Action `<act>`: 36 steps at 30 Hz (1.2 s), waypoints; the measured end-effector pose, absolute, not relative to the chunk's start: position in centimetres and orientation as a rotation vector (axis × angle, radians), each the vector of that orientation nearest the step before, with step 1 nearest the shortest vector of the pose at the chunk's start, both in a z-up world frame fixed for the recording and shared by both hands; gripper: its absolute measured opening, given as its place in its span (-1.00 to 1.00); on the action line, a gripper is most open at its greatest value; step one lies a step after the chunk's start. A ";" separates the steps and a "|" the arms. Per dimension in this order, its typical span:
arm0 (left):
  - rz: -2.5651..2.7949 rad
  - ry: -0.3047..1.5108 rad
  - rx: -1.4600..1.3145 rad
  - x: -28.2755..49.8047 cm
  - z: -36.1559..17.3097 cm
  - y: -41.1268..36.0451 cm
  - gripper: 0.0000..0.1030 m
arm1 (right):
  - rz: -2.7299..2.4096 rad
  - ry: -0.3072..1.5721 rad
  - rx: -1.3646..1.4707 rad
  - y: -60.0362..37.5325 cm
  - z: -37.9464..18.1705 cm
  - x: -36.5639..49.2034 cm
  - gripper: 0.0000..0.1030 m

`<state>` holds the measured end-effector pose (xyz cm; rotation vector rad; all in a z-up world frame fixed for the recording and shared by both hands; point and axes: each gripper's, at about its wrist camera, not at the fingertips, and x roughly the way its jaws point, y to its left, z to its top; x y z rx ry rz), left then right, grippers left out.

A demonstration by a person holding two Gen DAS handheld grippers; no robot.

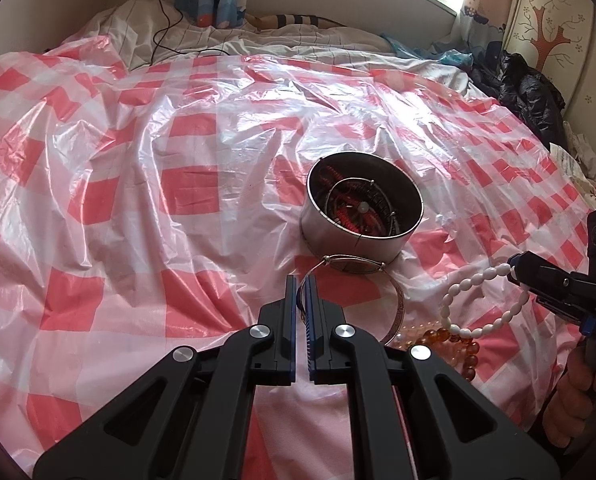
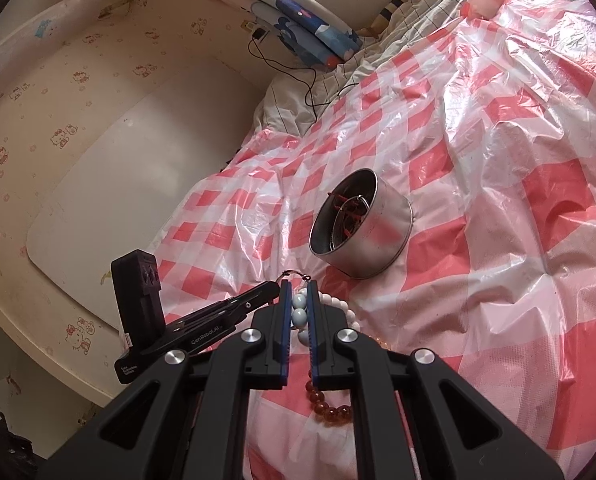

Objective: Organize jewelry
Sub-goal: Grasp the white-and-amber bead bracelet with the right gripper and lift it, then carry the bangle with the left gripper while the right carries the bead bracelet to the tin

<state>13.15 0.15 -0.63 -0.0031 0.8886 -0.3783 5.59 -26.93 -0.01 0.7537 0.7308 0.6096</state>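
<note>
Jewelry split between the sheet and the tin. Nearest: amber bead bracelet (image 2: 330, 410) lies on the red-and-white checked plastic sheet (image 1: 138, 152), under the right gripper (image 2: 299, 300). Right jaws clamped on the white bead bracelet (image 1: 474, 300); its loop hangs off the fingertips, above the amber beads. Left gripper (image 1: 302, 284) jaws nearly together, pinching a thin silver bangle (image 1: 396, 312) at its rim; bangle tilts up off the sheet. Just beyond, a wire bangle (image 1: 354, 263) rests against the base of the round metal tin (image 1: 378, 240). Tin stands upright on the sheet, holding red cord pieces and another wire bangle. Far: rumpled bedding, black cable (image 1: 162, 28), window.
</note>
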 end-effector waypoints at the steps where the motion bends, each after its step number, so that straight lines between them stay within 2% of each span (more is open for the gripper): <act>1: -0.379 0.885 0.001 13.2 -0.5 -0.1 -0.93 | 0.610 0.728 0.755 -27.0 0.0 5.6 -0.84; 36: -0.400 0.821 -0.005 15.6 1.3 -4.4 -0.93 | 0.632 0.696 0.783 -27.4 1.0 5.8 -0.84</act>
